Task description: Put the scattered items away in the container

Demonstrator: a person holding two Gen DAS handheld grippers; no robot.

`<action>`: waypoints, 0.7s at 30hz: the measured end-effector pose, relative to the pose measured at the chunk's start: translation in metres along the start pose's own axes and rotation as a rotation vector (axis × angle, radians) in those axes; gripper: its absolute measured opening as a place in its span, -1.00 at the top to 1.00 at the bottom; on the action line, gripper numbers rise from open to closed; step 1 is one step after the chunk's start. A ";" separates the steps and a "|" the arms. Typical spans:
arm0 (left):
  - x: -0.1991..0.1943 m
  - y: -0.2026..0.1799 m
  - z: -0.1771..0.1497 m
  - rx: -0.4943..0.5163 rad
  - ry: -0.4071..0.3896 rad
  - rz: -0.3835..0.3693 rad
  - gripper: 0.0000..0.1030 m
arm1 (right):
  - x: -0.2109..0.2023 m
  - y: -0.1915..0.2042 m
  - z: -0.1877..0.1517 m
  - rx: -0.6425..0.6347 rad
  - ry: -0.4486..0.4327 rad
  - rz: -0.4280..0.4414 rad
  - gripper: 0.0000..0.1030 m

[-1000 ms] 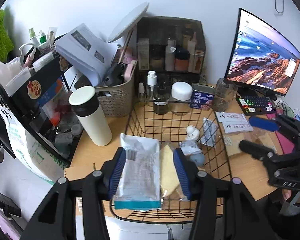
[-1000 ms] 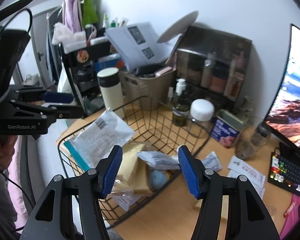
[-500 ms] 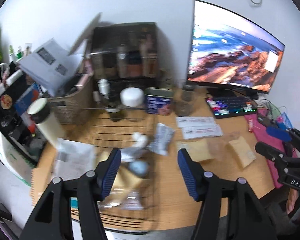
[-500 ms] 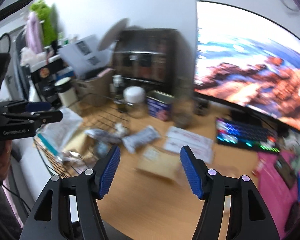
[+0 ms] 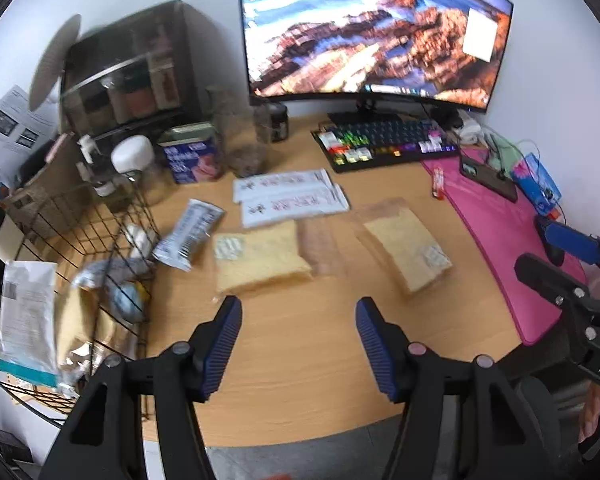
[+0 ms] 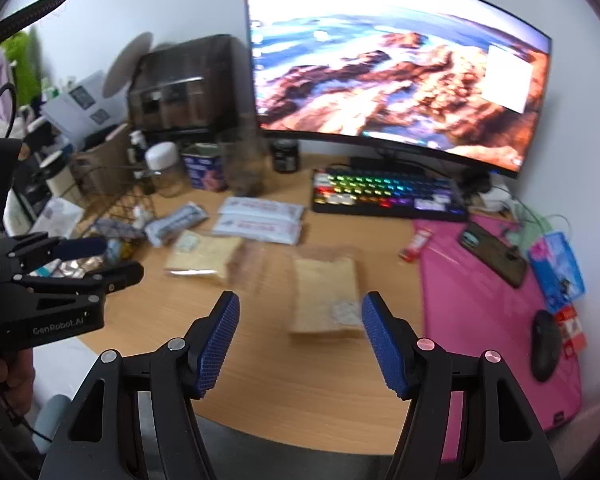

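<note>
Lowest in both wrist views, the left gripper (image 5: 298, 338) and the right gripper (image 6: 300, 340) hang over bare wooden surface (image 5: 300, 392) with fingers (image 5: 220, 344) parted and nothing between them; both pairs have just been opening. Just beyond the right gripper, at frame centre, lies a tan packet (image 6: 326, 296). A second tan packet (image 5: 260, 256) lies above the left gripper, beside a silver pouch (image 5: 190, 234) leaning at the basket's edge. Two white sachets (image 5: 292, 198) lie farther back. The wire basket (image 5: 96, 216), at the left of the frame, already contains a white bag (image 5: 28, 312) and other packets. A keyboard (image 5: 384, 146) and monitor (image 5: 376, 32) occupy the far edge.
</note>
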State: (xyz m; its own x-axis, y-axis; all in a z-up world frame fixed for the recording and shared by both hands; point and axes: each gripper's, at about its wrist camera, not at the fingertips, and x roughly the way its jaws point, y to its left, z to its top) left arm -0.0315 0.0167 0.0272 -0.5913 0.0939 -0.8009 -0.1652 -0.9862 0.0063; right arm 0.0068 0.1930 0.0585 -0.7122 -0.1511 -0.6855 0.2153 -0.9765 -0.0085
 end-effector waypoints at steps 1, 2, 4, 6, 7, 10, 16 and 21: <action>0.002 -0.003 0.000 0.003 0.008 0.007 -0.28 | 0.000 -0.003 -0.001 0.006 0.001 -0.006 -0.25; 0.004 -0.006 -0.001 0.006 0.014 0.016 -0.28 | 0.000 -0.004 -0.001 0.011 0.001 -0.013 -0.25; 0.007 -0.010 0.000 0.014 0.024 0.023 -0.28 | 0.003 -0.010 -0.003 0.024 0.008 -0.037 -0.25; 0.007 -0.013 0.000 0.025 0.024 0.035 -0.28 | 0.006 -0.012 -0.004 0.030 0.013 -0.041 -0.25; 0.008 -0.014 0.000 0.028 0.024 0.041 -0.28 | 0.007 -0.013 -0.005 0.031 0.017 -0.041 -0.25; 0.010 -0.015 0.000 0.028 0.028 0.055 -0.30 | 0.009 -0.012 -0.005 0.029 0.019 -0.055 -0.25; 0.012 -0.013 0.000 0.030 0.032 0.078 -0.30 | 0.007 -0.011 -0.004 0.027 0.005 -0.091 -0.25; 0.010 -0.012 0.000 0.038 0.020 0.089 -0.31 | 0.008 -0.007 -0.004 0.017 0.009 -0.094 -0.25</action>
State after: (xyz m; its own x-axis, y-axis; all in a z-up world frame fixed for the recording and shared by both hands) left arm -0.0355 0.0298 0.0188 -0.5893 0.0029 -0.8079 -0.1426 -0.9847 0.1005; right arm 0.0018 0.1994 0.0502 -0.7228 -0.0577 -0.6887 0.1368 -0.9887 -0.0607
